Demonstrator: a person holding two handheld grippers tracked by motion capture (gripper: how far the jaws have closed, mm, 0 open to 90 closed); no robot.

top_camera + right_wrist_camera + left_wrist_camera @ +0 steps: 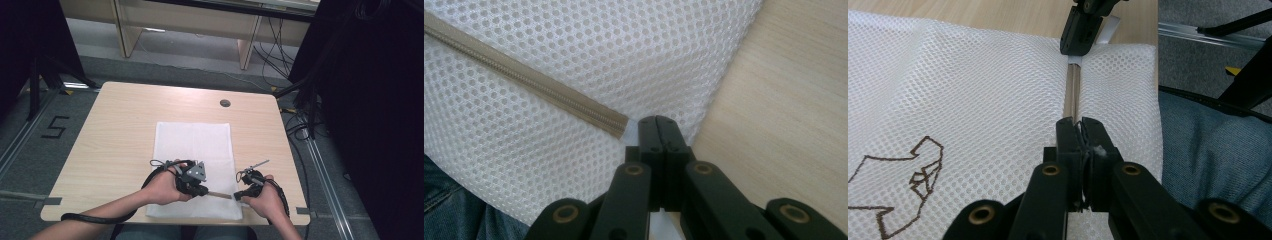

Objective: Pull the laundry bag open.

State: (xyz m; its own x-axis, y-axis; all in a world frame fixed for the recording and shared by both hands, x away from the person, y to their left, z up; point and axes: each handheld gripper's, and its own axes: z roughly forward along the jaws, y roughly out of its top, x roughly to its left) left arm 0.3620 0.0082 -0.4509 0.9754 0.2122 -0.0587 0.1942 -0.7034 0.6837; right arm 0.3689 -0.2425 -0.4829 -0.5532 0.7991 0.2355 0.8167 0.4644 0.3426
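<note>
Hands come in from the bottom of the high view, each with a gripper, both low over the near edge of a white mesh laundry bag (194, 150) that lies flat on the wooden table (115, 135). The left gripper (206, 192) points across toward the right gripper (236, 196), and a thin strip of zipper runs between them along the bag's near hem.

Over to the left gripper view: the left gripper (1082, 129) has its jaws pinched tight on something small at the zipper (1073, 92), very likely the slider or its pull, though the jaws hide it. Ahead of the tips the beige zipper runs straight up to the right gripper (1077, 49), which clamps the far end. A brown embroidered logo (908, 175) sits on the mesh at lower left, and blue denim shows beyond the bag's edge at right.

Now the right gripper view: the right gripper (658, 122) has its jaws pressed together on the bag's corner, right where the zipper (524, 82) ends. The teeth look meshed along the whole visible run.

My read: the bag is anchored at one end and gripped at the zipper, so the setup is done. Whether the pull opens or finishes closing the zipper, I can't tell; that travel along the track is what's left.
</note>
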